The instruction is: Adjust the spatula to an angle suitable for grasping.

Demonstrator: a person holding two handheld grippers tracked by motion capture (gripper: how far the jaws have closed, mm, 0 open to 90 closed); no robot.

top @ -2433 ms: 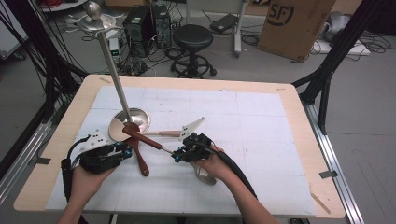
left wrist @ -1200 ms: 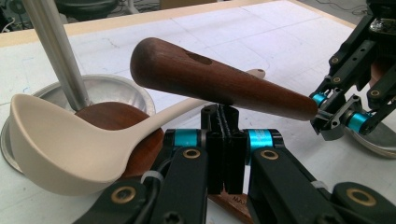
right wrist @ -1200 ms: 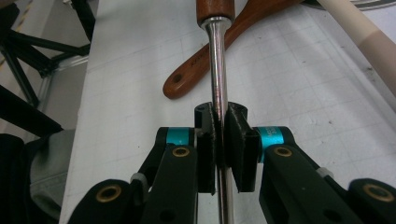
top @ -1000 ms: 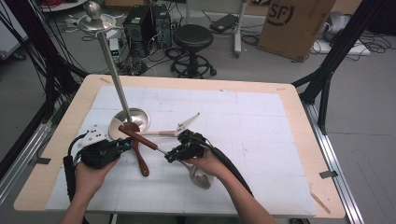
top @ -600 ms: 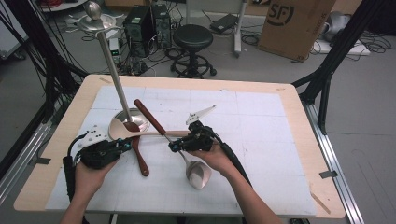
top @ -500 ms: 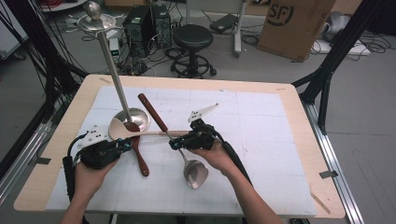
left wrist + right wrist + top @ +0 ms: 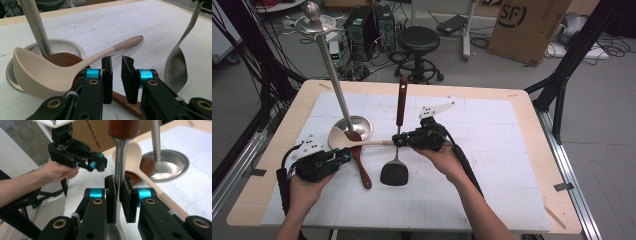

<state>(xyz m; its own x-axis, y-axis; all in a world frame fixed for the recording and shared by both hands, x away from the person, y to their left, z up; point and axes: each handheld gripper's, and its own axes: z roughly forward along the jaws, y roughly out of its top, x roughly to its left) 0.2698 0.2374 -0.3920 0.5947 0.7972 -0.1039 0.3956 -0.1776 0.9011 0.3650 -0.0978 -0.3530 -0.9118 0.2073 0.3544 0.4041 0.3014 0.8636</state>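
Steel neck of a wood-handled metal spatula (image 7: 398,131) pinched in the right tool (image 7: 399,141), presumably lifted upright for hanging on the tall steel rack pole (image 7: 332,60). Long axis twelve-to-six: handle at twelve, blade at six over the white desk (image 7: 492,165). Left tool (image 7: 116,75), jaws just opening and empty, beside the beige silicone ladle (image 7: 50,71) at nine o'clock.
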